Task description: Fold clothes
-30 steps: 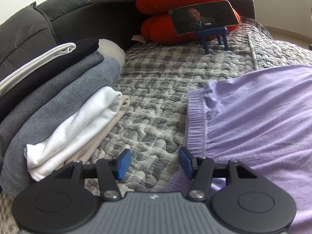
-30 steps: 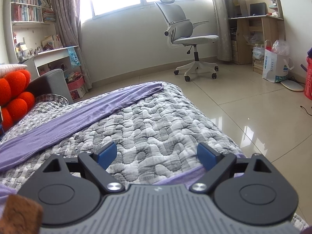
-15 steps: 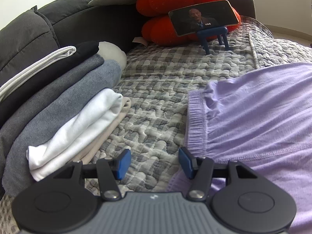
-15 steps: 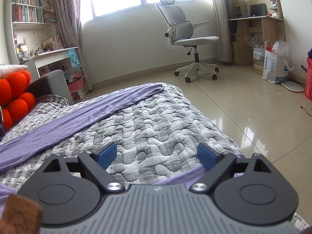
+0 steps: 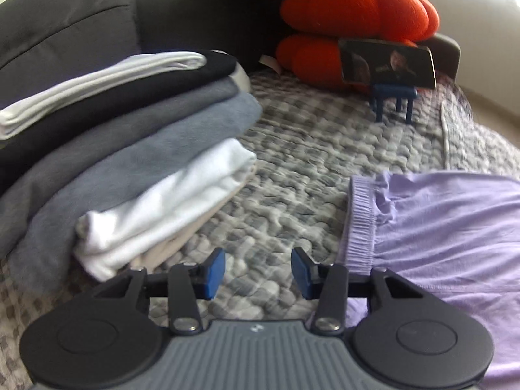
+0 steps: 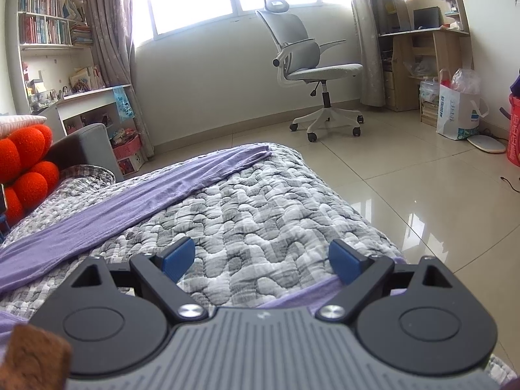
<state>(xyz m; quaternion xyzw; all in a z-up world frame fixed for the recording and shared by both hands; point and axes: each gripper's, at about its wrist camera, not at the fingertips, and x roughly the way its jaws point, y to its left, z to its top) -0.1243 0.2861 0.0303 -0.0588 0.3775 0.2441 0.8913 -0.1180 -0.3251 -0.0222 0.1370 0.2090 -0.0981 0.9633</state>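
Lavender trousers (image 5: pixel 448 227) lay spread across the quilted grey cover (image 5: pixel 292 175), the elastic waistband (image 5: pixel 359 221) near the left gripper (image 5: pixel 257 272) and one long leg (image 6: pixel 136 195) running away toward the far edge of the sofa in the right wrist view. Judging from the layout, the step in hand was taking hold of the garment to begin a fold, and doing it well would mean pinching the waistband at its corner rather than mid-panel, while the other tool took a matching edge so the cloth lifted evenly and did not drag the cover with it. The left gripper hovered low over the cover, just beside the waistband, its blue pads parted and holding nothing; the view was motion-blurred, so whether the right-hand pad brushed the fabric was hard to say. The right gripper (image 6: pixel 260 259) pointed out over the cover toward the room, jaws spread wide and empty, with a strip of lavender cloth (image 6: pixel 312 292) showing just under its body, probably the trousers' other leg. A stack of folded clothes (image 5: pixel 130 162) sat at the left against the sofa back, well clear of the trousers, and a phone on a small blue stand (image 5: pixel 388 65) stood beyond, before an orange cushion (image 5: pixel 354 16).
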